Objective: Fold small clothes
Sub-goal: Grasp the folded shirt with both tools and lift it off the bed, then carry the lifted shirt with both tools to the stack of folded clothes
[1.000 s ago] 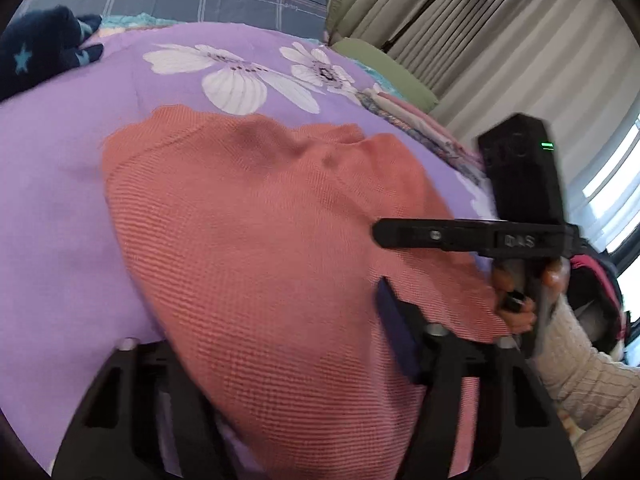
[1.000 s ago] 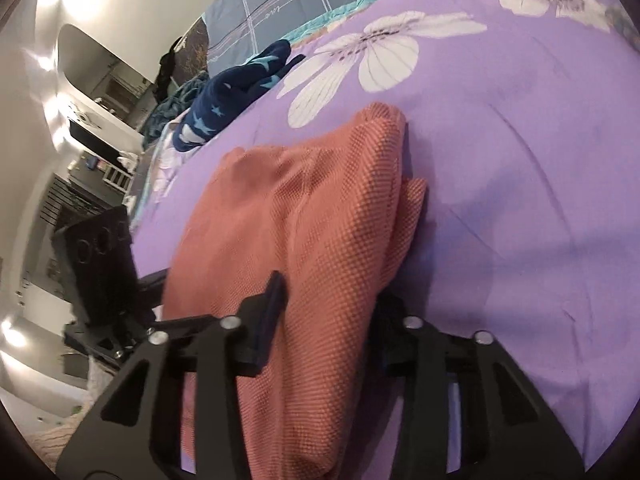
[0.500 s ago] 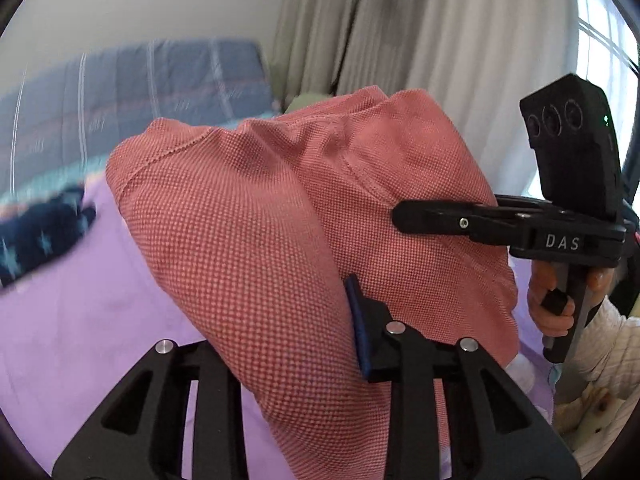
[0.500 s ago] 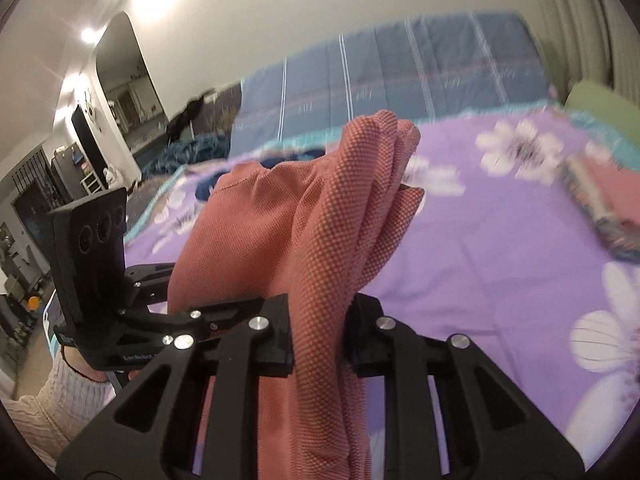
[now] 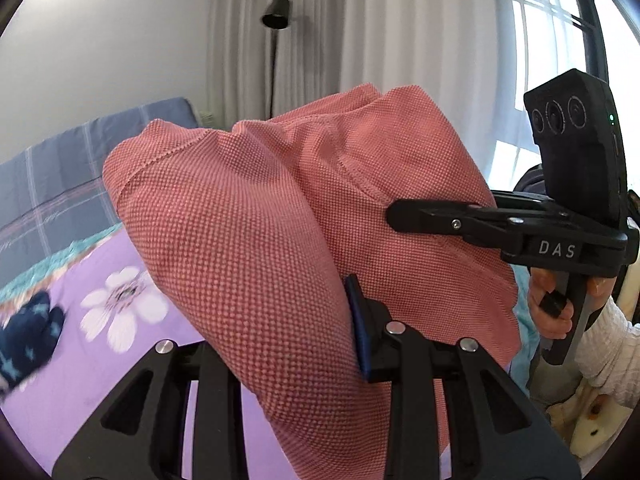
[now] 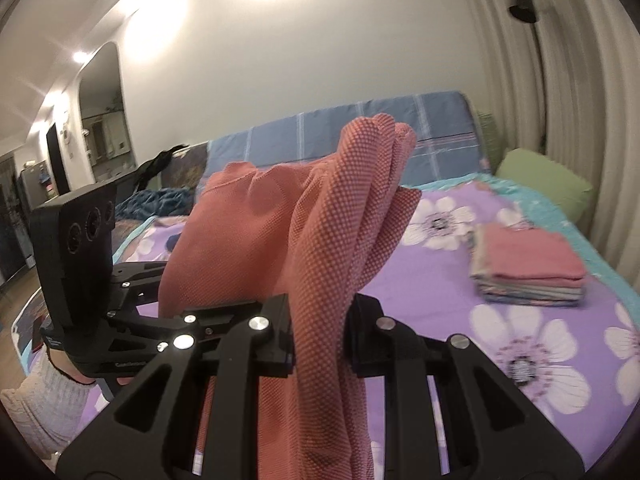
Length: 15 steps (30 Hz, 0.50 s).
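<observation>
You're clamping the pink garment in the left tool and right tool. Folded stack is sitting ahead on the bed. Garment's now lifted clear of it.

both wrist views close on garment

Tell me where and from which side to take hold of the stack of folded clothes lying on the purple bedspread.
Grip the stack of folded clothes at its near edge, where the layered folds face the camera, coming in level from the front. Slide one finger under the bottom layer and one over the pink top piece; pinching the top alone would probably peel it off. Both claws are busy with the pink garment.
</observation>
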{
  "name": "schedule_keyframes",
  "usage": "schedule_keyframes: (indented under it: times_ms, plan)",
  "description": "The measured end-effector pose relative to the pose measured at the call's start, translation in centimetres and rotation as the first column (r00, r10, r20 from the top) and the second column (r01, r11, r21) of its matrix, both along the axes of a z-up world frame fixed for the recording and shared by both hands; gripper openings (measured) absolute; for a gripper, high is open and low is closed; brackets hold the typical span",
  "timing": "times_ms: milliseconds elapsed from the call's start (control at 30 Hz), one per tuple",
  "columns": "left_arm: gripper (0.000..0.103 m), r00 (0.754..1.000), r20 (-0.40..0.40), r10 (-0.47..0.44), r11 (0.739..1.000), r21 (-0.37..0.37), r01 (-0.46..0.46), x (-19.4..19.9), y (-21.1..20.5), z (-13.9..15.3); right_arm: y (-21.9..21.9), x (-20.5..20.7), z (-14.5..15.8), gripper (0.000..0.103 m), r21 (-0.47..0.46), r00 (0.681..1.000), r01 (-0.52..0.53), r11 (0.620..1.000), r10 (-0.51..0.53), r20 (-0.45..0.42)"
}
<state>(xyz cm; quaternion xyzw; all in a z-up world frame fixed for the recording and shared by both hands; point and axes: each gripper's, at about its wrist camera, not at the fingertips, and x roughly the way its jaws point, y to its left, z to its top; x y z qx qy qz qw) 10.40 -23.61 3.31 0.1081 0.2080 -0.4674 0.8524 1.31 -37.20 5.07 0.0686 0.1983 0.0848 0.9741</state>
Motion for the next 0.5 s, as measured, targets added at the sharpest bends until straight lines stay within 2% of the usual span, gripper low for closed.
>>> schedule_keyframes:
  times_ms: [267,500]
  plan:
    - [0.031,0.992,0.061,-0.106,0.994,0.013,0.106,2.0,-8.9,2.3,-7.9,0.2,1.3,0.019,0.009,0.985,0.165,0.986,-0.165,0.04]
    - [0.031,0.983,0.086,-0.165,0.986,0.038,0.162,6.8,-16.8,4.1,-15.3,4.0,3.2,0.019,-0.05,0.956,0.291,0.956,-0.288,0.059]
